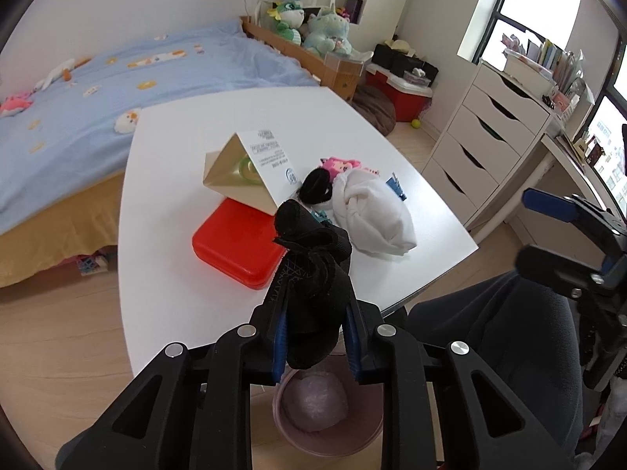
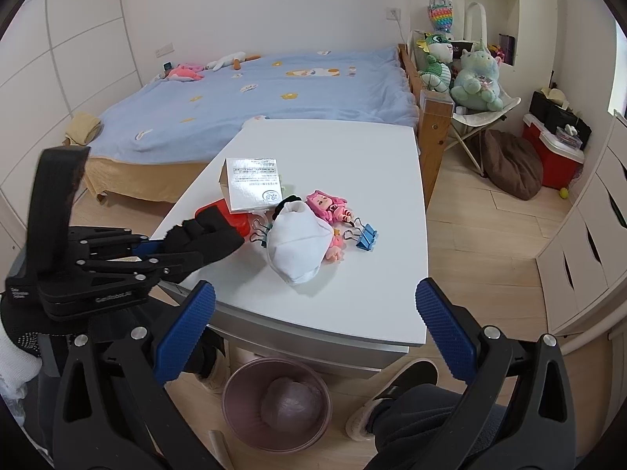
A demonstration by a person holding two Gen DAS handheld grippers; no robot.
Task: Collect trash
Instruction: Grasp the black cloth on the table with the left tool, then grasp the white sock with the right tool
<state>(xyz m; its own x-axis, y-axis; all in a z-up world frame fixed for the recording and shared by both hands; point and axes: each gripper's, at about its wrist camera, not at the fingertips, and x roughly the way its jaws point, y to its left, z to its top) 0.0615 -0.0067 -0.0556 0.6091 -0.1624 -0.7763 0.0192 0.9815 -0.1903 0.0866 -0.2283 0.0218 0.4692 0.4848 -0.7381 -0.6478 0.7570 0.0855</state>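
My left gripper [image 1: 315, 337] is shut on a black balled sock [image 1: 313, 274] and holds it over the table's near edge, above a pink trash bin [image 1: 333, 438] on the floor. The sock and left gripper also show in the right wrist view [image 2: 203, 237]. My right gripper [image 2: 313, 329] is open and empty, in front of the white table [image 2: 352, 156], above the bin [image 2: 235, 399]. On the table lie a white balled sock [image 2: 298, 246], a red case [image 1: 231, 250], a white carton [image 1: 254, 168], a pink doll [image 2: 327, 205] and blue binder clips [image 2: 366, 237].
A bed with a blue cover [image 2: 274, 90] stands behind the table. White drawers [image 1: 482, 137] are at the right. Plush toys [image 2: 474, 78], a brown cushion [image 2: 513, 164] and a red cooler [image 2: 552, 156] sit in the far corner. The person's leg and shoe [image 2: 392, 395] are beside the bin.
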